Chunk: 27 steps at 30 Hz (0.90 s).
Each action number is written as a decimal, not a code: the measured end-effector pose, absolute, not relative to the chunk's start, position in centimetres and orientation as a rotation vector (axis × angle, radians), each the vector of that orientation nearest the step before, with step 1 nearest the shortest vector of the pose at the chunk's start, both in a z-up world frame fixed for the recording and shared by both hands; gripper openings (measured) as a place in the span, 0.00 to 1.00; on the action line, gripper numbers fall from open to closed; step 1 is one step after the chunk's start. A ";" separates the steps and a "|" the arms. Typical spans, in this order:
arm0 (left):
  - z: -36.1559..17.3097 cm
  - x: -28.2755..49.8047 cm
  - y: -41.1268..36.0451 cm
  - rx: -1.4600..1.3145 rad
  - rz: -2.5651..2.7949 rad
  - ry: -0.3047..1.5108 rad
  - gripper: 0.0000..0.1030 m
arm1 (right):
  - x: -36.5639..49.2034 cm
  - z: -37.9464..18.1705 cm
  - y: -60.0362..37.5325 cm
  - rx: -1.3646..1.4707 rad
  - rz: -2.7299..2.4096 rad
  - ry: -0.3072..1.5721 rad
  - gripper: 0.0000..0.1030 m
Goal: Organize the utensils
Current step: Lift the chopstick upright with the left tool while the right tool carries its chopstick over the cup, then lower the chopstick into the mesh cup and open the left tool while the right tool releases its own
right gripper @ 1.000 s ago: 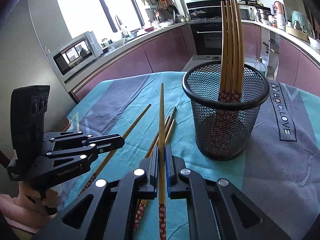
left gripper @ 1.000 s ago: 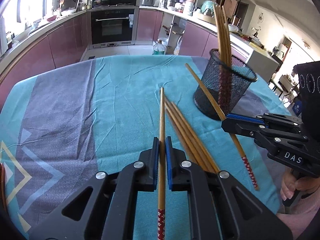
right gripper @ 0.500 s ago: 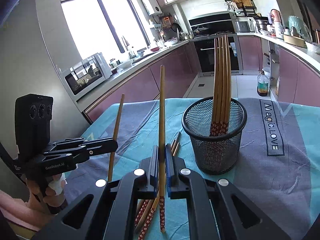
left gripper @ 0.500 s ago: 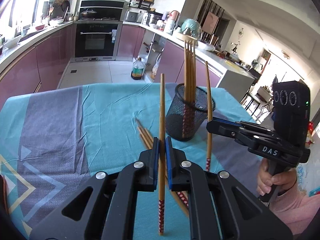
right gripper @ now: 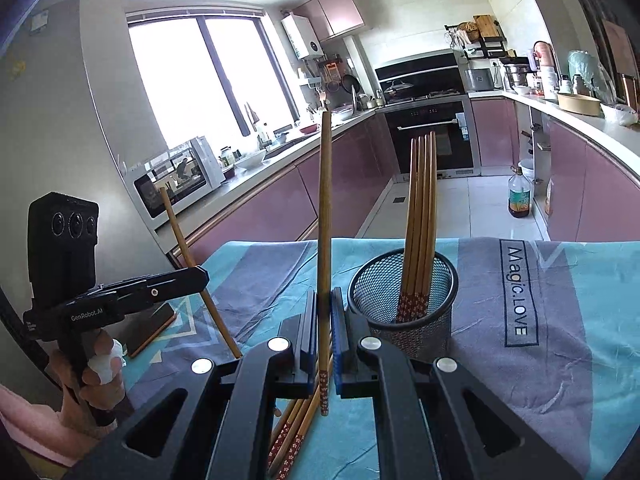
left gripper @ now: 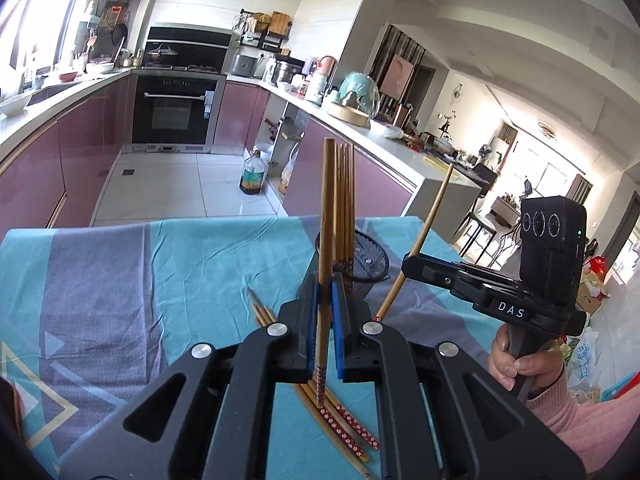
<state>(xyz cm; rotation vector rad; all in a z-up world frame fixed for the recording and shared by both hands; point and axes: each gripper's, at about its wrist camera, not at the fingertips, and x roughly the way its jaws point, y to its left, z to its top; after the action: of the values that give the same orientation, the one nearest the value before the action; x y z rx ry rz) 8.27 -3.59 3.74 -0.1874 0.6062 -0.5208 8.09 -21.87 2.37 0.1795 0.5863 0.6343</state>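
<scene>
The left gripper (left gripper: 324, 332) is clamped on a single wooden chopstick (left gripper: 326, 240), its blue pads (left gripper: 337, 332) pressed to the shaft just above the red flower-patterned handle end, which hangs clear of the table. The stick stands nearly upright. The right gripper (right gripper: 325, 340) grips a second chopstick (right gripper: 325, 220) in the same way, thin end up and patterned end hanging below the pads.

Each tool shows in the other's view. The right one's black arm reads "DAS" in white, and its stick slants up to the right from the closed tips. A hand (left gripper: 516, 364) in a pink sleeve (left gripper: 580, 424) holds its handle. The left one's side reads "GenRobot.AI", and a hand (right gripper: 100, 368) with a white wrap on one finger grips it.

Below the jaws, loose chopsticks (left gripper: 340, 420) lie side by side on the table, their red patterned ends toward the cameras. Just beyond stands a black wire-mesh holder (right gripper: 404, 308) with a bundle of chopsticks (right gripper: 422, 216) upright in it, patterned ends down.

The tablecloth (right gripper: 600, 320) is teal and grey-violet, with "Magic.LOVE" printed in a dark frame at the right of the holder. A dark flat object with an orange edge (right gripper: 152, 328) rests on the cloth near the left tool.

Behind the table are mauve cabinets, a built-in oven (left gripper: 176, 112), a microwave (right gripper: 176, 180) on the counter and a bottle (right gripper: 520, 196) on the floor.
</scene>
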 end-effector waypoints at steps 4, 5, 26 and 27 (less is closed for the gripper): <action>4.8 8.8 -4.1 -0.185 -0.532 0.584 0.07 | 8.2 3.4 -22.4 0.166 0.624 0.557 0.05; 5.0 9.0 -4.2 -0.184 -0.534 0.581 0.07 | 8.2 3.6 -22.5 0.161 0.621 0.549 0.05; 10.9 12.8 -7.6 -0.162 -0.577 0.469 0.07 | 9.7 8.5 -24.5 0.110 0.569 0.409 0.05; 11.1 12.8 -7.7 -0.161 -0.576 0.467 0.07 | 9.9 8.7 -24.5 0.109 0.568 0.405 0.05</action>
<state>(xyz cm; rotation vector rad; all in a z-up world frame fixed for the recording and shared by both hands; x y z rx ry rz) 12.85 -7.70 11.08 -0.1612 0.4666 -0.5764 9.87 -24.51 8.67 0.1088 0.4048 0.5677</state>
